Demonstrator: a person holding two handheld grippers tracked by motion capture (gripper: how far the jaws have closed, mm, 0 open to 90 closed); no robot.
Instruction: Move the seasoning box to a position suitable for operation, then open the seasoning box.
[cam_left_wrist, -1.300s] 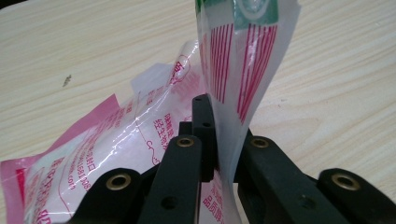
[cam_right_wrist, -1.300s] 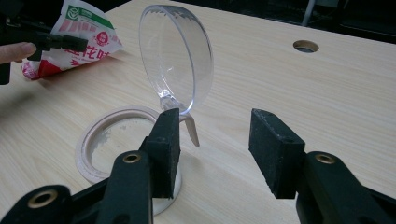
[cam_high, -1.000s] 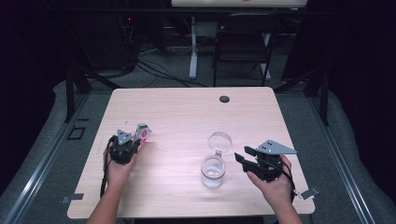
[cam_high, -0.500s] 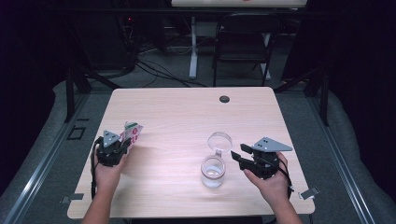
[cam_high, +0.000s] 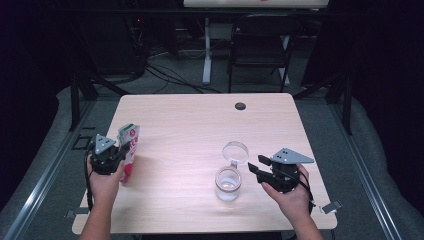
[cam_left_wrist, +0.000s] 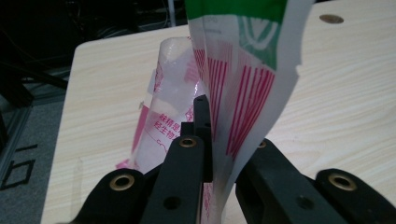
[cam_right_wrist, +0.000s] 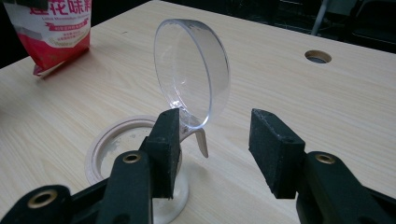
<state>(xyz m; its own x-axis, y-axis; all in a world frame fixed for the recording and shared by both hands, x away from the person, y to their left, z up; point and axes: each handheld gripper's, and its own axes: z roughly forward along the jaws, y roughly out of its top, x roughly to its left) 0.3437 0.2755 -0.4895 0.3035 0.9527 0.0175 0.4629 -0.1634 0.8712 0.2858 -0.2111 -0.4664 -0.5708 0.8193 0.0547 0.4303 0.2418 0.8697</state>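
A pink, white and green snack pouch (cam_high: 130, 142) stands tilted up near the table's left edge. My left gripper (cam_high: 119, 156) is shut on its torn upper part. In the left gripper view the pouch (cam_left_wrist: 243, 70) is pinched between the black jaws of the left gripper (cam_left_wrist: 219, 135). A clear glass jar (cam_high: 228, 184) stands right of centre, its round hinged lid (cam_high: 235, 151) swung up and open. My right gripper (cam_high: 255, 166) rests just right of the jar, open. In the right gripper view the right gripper (cam_right_wrist: 215, 140) has its jaws apart around the lid's hinge, with the lid (cam_right_wrist: 191, 70) upright and the jar's rim (cam_right_wrist: 100, 140) below.
The light wooden table (cam_high: 190, 125) has a dark cable grommet (cam_high: 240, 106) near its far edge. A black chair (cam_high: 260, 45) and cables lie on the floor beyond the table. The pouch (cam_right_wrist: 51, 32) appears far left in the right gripper view.
My left hand has lifted the pouch and carried it left, toward the table's left edge, and the pouch now stands more upright. The right hand and jar have stayed put.
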